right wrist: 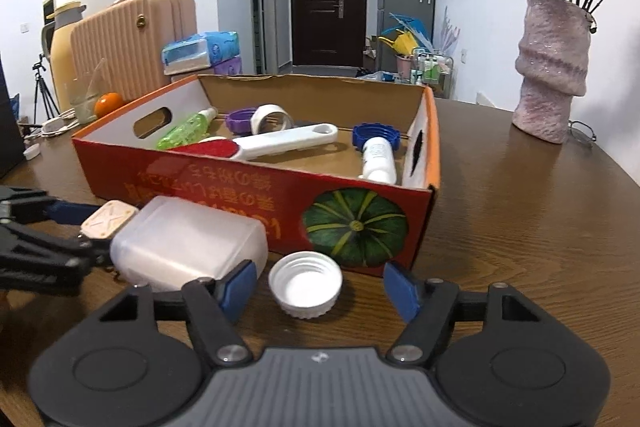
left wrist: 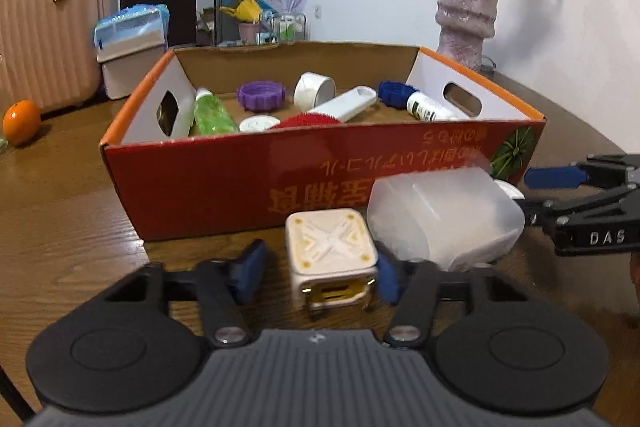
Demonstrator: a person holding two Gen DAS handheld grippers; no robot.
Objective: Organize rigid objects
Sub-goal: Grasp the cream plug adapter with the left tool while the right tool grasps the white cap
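Note:
A white and gold cube (left wrist: 330,253) stands on the wooden table between the fingers of my left gripper (left wrist: 320,277), which is open around it. A frosted plastic container (left wrist: 444,217) lies just right of the cube. In the right wrist view my right gripper (right wrist: 320,287) is open around a white screw cap (right wrist: 305,283) on the table, with the container (right wrist: 188,247) at its left finger. The red cardboard box (left wrist: 224,179) behind holds a green bottle (left wrist: 212,115), purple lid (left wrist: 261,95), white tape roll (left wrist: 314,89), red and white brush (left wrist: 340,109), blue lid and white bottle (left wrist: 428,107).
A pink vase (right wrist: 550,83) with dried roses stands at the back right of the table. An orange (left wrist: 21,121) and a glass (right wrist: 84,99) sit at the left. A pink suitcase (right wrist: 136,39) and tissue packs (right wrist: 202,53) stand beyond the table.

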